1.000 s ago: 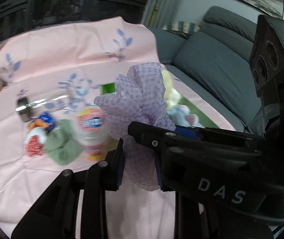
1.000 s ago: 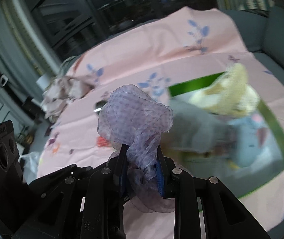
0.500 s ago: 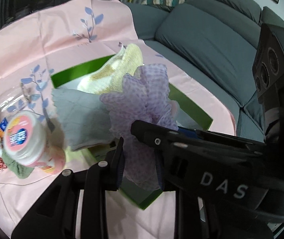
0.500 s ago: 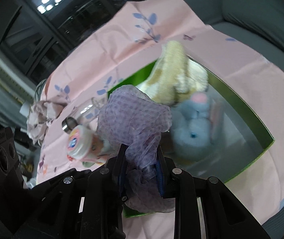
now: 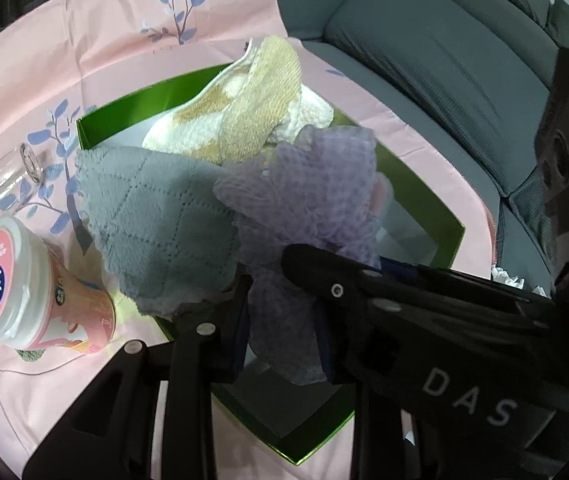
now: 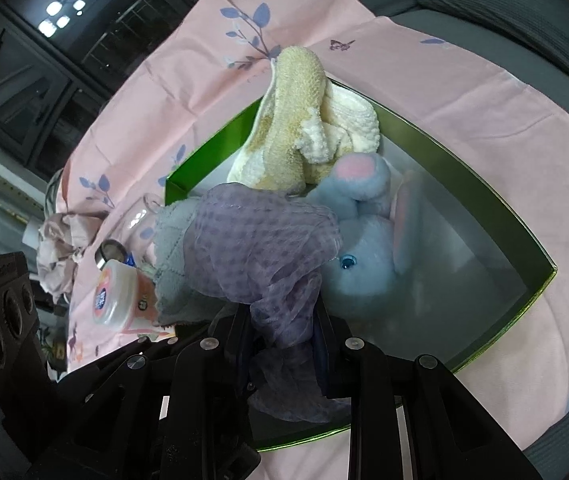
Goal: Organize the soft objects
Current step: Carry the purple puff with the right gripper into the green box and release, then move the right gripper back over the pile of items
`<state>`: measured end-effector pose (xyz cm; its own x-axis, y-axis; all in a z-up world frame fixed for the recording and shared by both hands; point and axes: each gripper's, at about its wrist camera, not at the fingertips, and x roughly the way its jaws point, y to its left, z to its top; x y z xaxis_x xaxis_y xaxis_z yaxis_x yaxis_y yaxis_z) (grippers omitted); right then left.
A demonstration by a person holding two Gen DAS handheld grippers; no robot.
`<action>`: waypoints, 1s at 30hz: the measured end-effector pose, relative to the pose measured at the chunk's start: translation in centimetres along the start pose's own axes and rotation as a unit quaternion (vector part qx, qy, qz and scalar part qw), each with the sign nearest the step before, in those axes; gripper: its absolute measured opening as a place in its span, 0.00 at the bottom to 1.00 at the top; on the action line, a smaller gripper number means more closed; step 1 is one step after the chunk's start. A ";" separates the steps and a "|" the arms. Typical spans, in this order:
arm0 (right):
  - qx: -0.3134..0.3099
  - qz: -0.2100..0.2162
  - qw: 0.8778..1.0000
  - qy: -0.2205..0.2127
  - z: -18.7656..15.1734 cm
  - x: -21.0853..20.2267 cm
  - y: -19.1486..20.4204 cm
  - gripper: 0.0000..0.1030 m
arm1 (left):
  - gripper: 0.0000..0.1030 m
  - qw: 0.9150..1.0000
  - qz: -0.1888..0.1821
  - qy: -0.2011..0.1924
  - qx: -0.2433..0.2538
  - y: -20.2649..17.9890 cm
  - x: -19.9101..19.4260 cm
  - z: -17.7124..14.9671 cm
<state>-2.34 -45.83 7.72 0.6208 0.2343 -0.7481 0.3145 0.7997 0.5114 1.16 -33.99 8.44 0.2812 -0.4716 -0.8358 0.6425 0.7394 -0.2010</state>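
Home living room — grey sofa, dark windows behind.

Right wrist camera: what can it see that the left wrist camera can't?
Only the right wrist view shows the blue plush bunny's face and a crumpled cloth at the sheet's edge. Only the left shows the sofa cushion. Both show the purple scarf between both grippers, right and left, whose jaws are opening, the green box, yellow towel, grey cloth and pink cup.
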 end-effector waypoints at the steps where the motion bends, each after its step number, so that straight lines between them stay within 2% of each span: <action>1: 0.001 -0.001 1.000 -0.001 0.0 0.0 -0.1 0.26 | 0.27 1.000 0.003 0.002 0.000 -0.1 0.2 0.0; 11: 0.022 -0.021 0.999 -0.021 0.6 0.2 -1.0 0.26 | 0.37 1.000 0.001 0.004 -0.014 -0.1 0.7 0.5; 19: 0.027 -0.018 0.999 -0.021 0.6 -0.3 -1.2 0.26 | 0.60 1.000 0.006 -0.013 -0.006 -0.2 -0.3 0.0; 20: 0.031 -0.015 0.999 -0.023 0.6 -0.6 -1.3 0.31 | 0.61 1.000 0.002 -0.015 -0.007 -0.1 -0.6 -0.1; 21: 0.034 -0.014 0.999 -0.026 0.6 -0.8 -1.5 0.38 | 0.68 1.000 -0.003 -0.017 -0.008 -0.1 -0.9 -0.1; 22: 0.036 -0.015 0.999 -0.031 0.6 -1.1 -1.6 0.58 | 0.74 1.000 -0.004 -0.020 -0.008 0.0 -1.1 -0.2; 23: 0.040 -0.017 0.998 -0.042 0.5 -1.7 -1.8 0.71 | 0.76 1.000 -0.006 -0.024 -0.009 0.1 -1.4 -0.3; 27: 0.055 -0.007 0.996 -0.075 0.3 -3.4 -2.5 0.72 | 0.83 0.999 -0.017 -0.035 -0.010 0.0 -2.6 -0.6; 30: 0.062 0.002 0.994 -0.088 0.3 -4.3 -2.7 0.74 | 0.84 0.999 -0.017 -0.046 -0.005 0.0 -3.6 -0.7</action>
<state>-5.67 -49.16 9.67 0.7352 0.1286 -0.6656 0.3902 0.7225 0.5707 -0.33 -31.97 11.11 0.3228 -0.5385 -0.7784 0.6458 0.7265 -0.2348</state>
